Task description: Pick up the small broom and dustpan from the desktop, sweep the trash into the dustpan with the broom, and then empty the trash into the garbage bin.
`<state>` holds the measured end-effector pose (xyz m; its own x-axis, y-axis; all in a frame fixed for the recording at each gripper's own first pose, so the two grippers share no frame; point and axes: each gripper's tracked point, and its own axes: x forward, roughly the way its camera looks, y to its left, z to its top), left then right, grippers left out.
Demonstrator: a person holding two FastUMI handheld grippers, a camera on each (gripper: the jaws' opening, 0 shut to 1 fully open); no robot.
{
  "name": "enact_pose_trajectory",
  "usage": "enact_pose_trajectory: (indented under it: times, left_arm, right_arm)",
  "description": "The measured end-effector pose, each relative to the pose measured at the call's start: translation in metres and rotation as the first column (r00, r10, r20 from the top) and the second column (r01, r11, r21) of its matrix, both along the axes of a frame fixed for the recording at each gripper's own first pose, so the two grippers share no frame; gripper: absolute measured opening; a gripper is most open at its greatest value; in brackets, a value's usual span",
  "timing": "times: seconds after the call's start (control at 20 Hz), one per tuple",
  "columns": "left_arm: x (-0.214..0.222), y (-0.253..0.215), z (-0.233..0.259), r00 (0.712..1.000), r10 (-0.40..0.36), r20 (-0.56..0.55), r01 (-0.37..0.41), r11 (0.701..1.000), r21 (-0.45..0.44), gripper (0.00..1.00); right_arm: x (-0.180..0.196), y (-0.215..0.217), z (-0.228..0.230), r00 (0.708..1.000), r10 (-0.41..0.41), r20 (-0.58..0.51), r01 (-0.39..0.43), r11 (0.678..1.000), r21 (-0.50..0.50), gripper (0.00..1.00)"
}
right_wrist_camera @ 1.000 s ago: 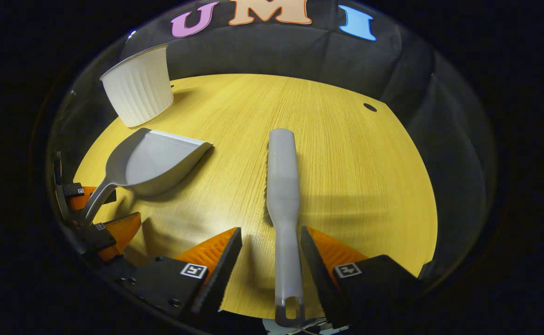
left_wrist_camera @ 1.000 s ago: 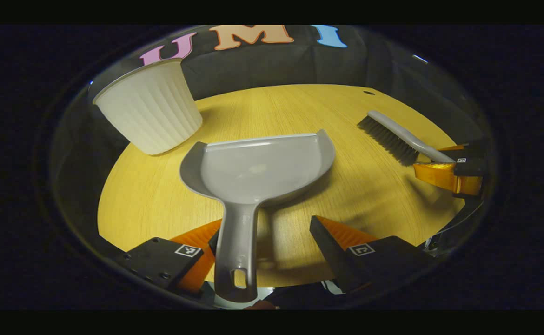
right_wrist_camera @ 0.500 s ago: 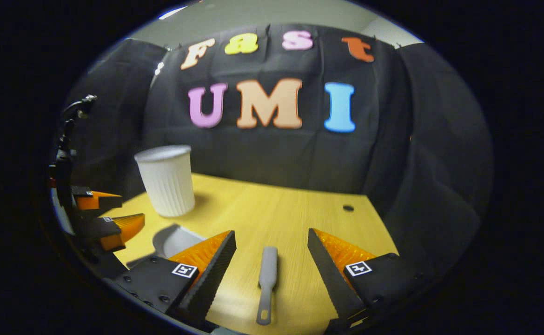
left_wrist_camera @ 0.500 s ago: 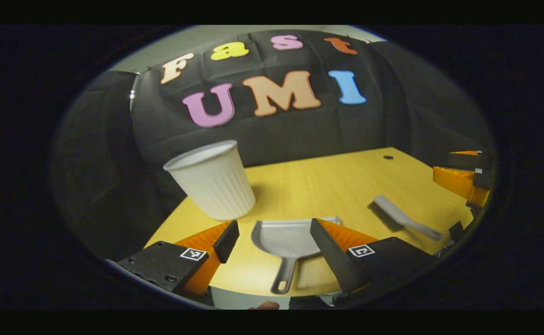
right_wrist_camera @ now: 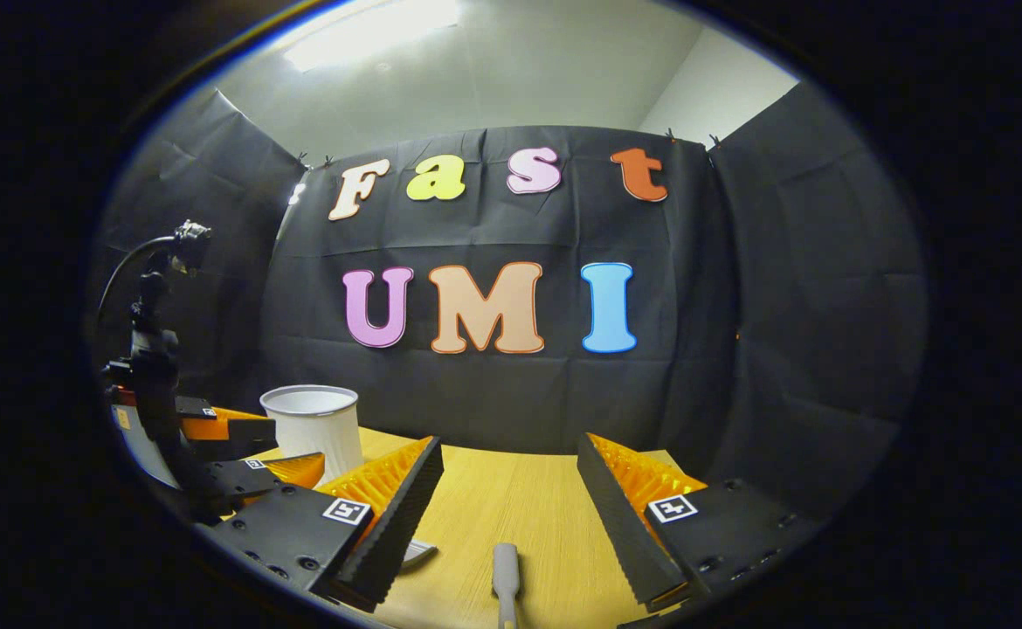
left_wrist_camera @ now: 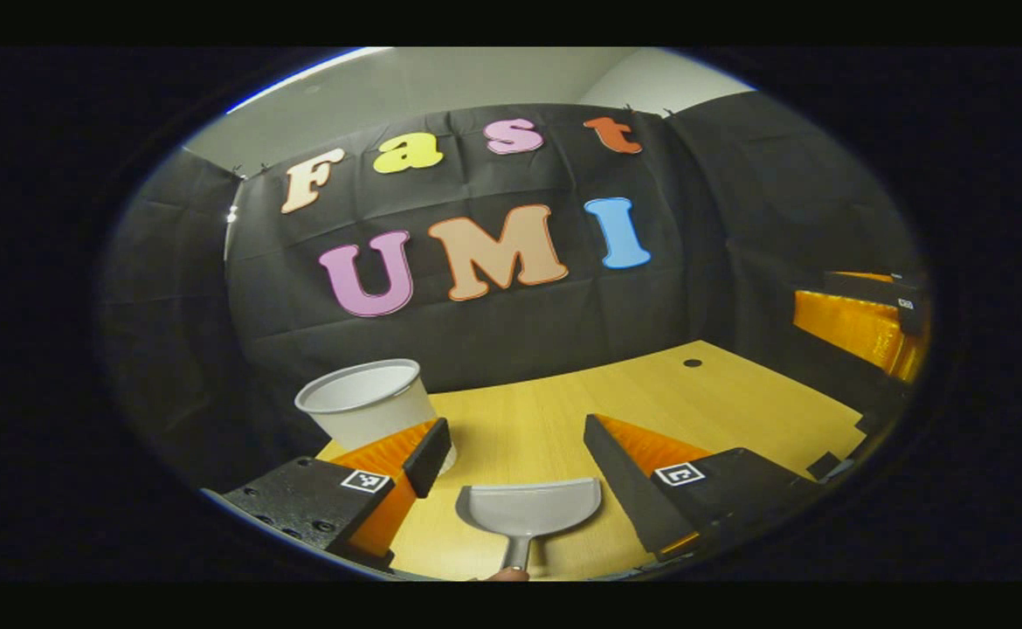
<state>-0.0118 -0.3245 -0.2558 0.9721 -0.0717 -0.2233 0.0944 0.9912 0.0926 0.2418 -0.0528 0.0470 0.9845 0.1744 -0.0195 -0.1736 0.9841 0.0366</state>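
The grey dustpan [left_wrist_camera: 528, 515] lies flat on the wooden table [left_wrist_camera: 668, 393], its handle pointing toward me. My left gripper [left_wrist_camera: 515, 441] hovers above and behind it, open, with nothing between its fingers. In the right gripper view the end of the grey broom [right_wrist_camera: 506, 568] lies on the table [right_wrist_camera: 511, 498] at the bottom edge. My right gripper [right_wrist_camera: 509, 454] stands open above it, holding nothing. A corner of the dustpan [right_wrist_camera: 415, 552] peeks out beside the right gripper's left finger.
The white ribbed garbage bin [left_wrist_camera: 362, 406] stands upright at the table's far left, also seen as the bin [right_wrist_camera: 312, 424]. The right gripper [left_wrist_camera: 860, 323] shows at the far right, the left gripper [right_wrist_camera: 240, 450] at the left. A camera stand [right_wrist_camera: 153, 349] rises behind it.
Both grippers have drawn back and tilted up from the table. The dustpan and broom handles, which lay between the open fingers, now sit low and farther off.
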Motion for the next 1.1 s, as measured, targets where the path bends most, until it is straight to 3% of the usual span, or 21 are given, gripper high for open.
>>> enact_pose_trajectory:
  times: [0.3,0.8,0.85,0.9,1.05,1.1]
  left_arm:
    - [-0.002,-0.0026,0.0019,0.999,-0.035,0.027,0.035,0.999,-0.012,0.94]
    - [0.0025,0.0017,0.0062,0.999,0.008,0.05,-0.007,1.0,-0.028,0.94]
    - [0.0022,0.0028,0.0057,0.999,0.013,0.052,-0.012,1.0,-0.026,1.0]
    - [0.0025,0.0023,0.0051,0.999,0.012,0.051,-0.011,1.0,-0.025,0.94]
    - [0.0026,0.004,0.005,0.999,0.018,0.049,-0.017,1.0,-0.022,0.94]
    - [0.0029,0.004,0.006,0.999,0.017,0.05,-0.016,1.0,-0.023,1.0]
  right_arm:
    - [-0.0007,0.0031,-0.0042,1.0,-0.018,-0.019,0.018,1.0,-0.001,0.99]
    - [-0.0033,0.0074,0.0036,1.0,0.0,-0.009,0.0,0.999,-0.033,0.99]
    - [-0.0027,0.0077,0.0029,1.0,0.0,-0.01,0.0,0.999,-0.035,0.99]
    - [-0.0021,0.0074,0.0033,1.0,-0.002,-0.009,0.002,0.999,-0.035,0.99]
    - [-0.0018,0.0072,0.0036,1.0,-0.009,-0.007,0.009,0.999,-0.036,0.99]
    - [-0.0009,0.0068,0.0029,1.0,-0.011,-0.009,0.01,0.999,-0.038,0.99]
